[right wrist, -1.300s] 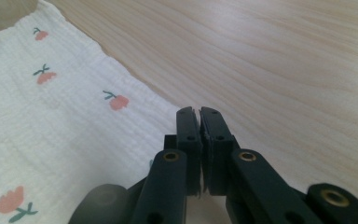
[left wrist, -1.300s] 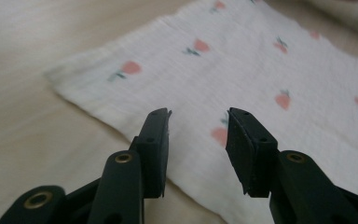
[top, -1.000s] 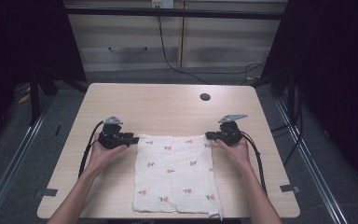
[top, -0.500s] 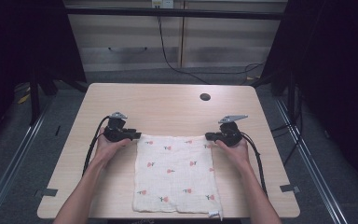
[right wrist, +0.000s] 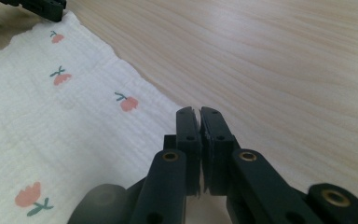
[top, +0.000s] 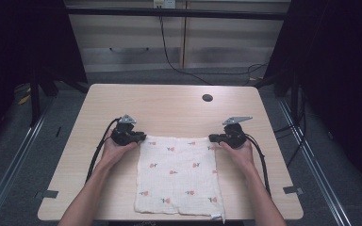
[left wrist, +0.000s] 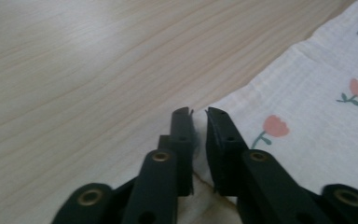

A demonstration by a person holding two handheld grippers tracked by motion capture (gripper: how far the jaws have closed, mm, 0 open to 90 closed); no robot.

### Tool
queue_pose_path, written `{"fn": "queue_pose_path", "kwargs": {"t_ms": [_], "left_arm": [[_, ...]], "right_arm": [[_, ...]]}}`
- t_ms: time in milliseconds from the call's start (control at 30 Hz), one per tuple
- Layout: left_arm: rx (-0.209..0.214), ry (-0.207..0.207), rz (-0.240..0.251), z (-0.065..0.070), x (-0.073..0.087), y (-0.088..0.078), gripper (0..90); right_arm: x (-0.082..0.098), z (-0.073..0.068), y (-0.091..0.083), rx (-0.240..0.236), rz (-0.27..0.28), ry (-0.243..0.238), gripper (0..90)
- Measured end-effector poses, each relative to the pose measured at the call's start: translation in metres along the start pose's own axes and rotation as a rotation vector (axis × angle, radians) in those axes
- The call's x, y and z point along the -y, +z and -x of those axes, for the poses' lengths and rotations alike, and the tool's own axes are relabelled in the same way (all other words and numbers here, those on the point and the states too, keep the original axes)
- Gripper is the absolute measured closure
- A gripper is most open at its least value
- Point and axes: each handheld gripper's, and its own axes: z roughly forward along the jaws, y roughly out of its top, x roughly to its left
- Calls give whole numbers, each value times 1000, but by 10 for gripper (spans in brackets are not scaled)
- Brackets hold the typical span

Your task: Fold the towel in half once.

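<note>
Left gripper (top: 140,138) has slid in to the far-left corner of the tulip-print cloth (top: 179,174) and its jaws have just been closing, now nearly together with the cloth edge between them. Right gripper (top: 213,138) already pinched tight on the far-right corner (unmoved). Cloth lies flat on the table (top: 169,106), near edge; both far corners look held, so lift or fold likely next.
</note>
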Motion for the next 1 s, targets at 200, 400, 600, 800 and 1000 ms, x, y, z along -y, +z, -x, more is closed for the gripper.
{"fn": "queue_pose_path", "kwargs": {"t_ms": [200, 400, 600, 800, 1000], "left_arm": [[31, -59, 15, -1, 3, -2, 875], [71, -99, 61, -5, 5, -10, 878], [77, -88, 92, -3, -3, -22, 880], [76, -115, 159, -6, -12, -35, 880], [75, -116, 202, -6, -21, -49, 880]], "right_arm": [[0, 3, -1, 3, 21, 14, 874], [-1, 2, -3, -1, 22, 13, 874], [-4, 2, -7, 1, 33, 8, 874], [-8, 1, -10, 5, 57, 21, 875], [-17, 0, -16, -5, 90, 24, 876]]}}
